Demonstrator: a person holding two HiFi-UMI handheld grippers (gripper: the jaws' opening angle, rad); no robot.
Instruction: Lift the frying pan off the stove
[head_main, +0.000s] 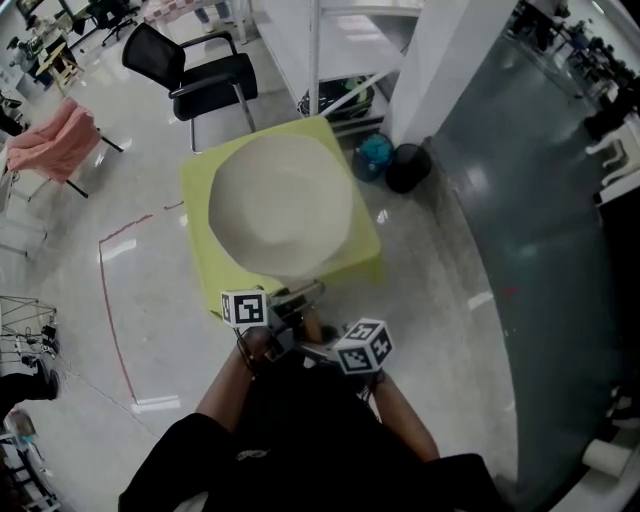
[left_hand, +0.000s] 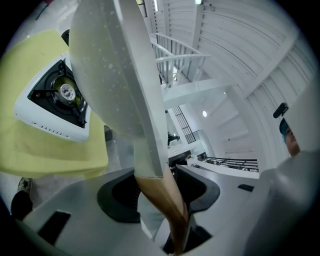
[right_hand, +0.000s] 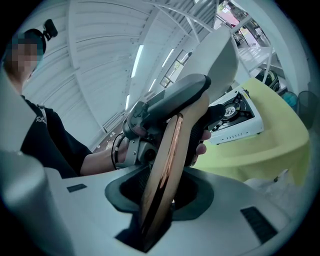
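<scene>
Frying pan (head_main: 280, 205) is off the stove (left_hand: 55, 100). My left claw (left_hand: 160, 192) grips its handle (left_hand: 162, 202). My right claw (right_hand: 162, 192) is opening around it, so left must hold firm.

txt: none legible | shirt print (right_hand: 39, 120): blurred | stove (left_hand: 50, 125) marks: too small

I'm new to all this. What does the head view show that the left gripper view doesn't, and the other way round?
Only the head view: the black chair and the pink cloth out on the floor. From above, the frying pan covers whatever is beneath it. Only the left gripper view: the white gas stove with its burner, bare below the raised pan, and the left tongs closed on the wooden handle. Both: the frying pan, held off the stove, and the yellow table.
</scene>
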